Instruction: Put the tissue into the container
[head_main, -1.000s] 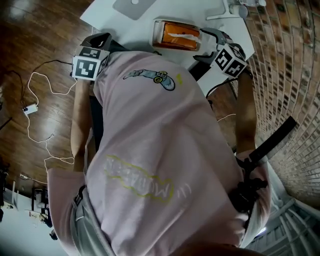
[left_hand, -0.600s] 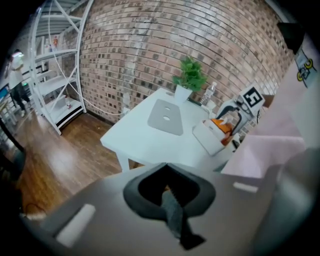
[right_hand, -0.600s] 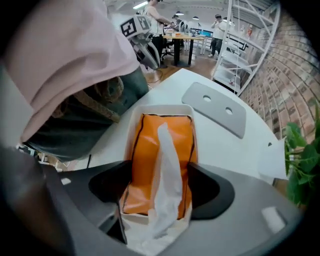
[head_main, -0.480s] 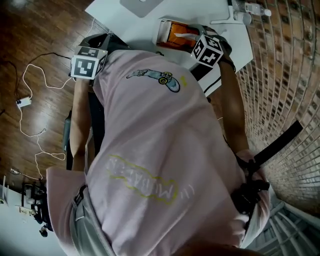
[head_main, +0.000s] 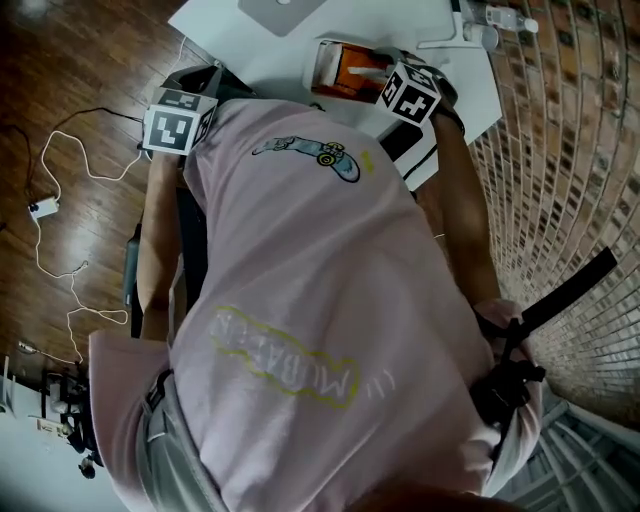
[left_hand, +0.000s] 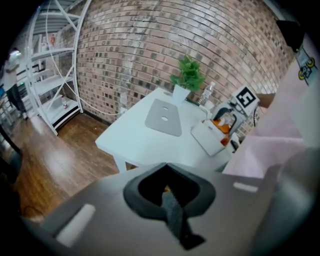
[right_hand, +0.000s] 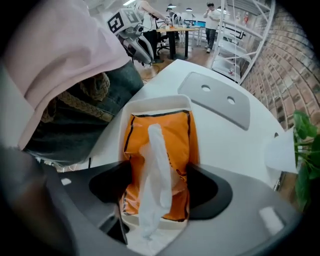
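Note:
An orange tissue pack (right_hand: 176, 131) with a white tissue (right_hand: 156, 165) sticking out of its top lies in a white container (right_hand: 156, 103) on the white table (right_hand: 227, 150). My right gripper (right_hand: 159, 189) reaches over the container's near end. Its jaws stand on either side of the pack and press on its sides. In the head view its marker cube (head_main: 410, 92) covers the right end of the container (head_main: 322, 62). My left gripper (left_hand: 170, 202) is shut on nothing and hangs off the table's left edge, away from the pack (left_hand: 223, 125).
A flat grey pad (right_hand: 220, 102) lies on the table beyond the container. A potted plant (left_hand: 189, 76) and a bottle (head_main: 508, 17) stand at the far side by the brick wall. White cables (head_main: 70, 250) trail over the wooden floor. Metal shelves (left_hand: 52, 75) stand to the left.
My right gripper has moved left from beside the container to over it and onto the tissue pack. The left gripper has stayed about where it was.

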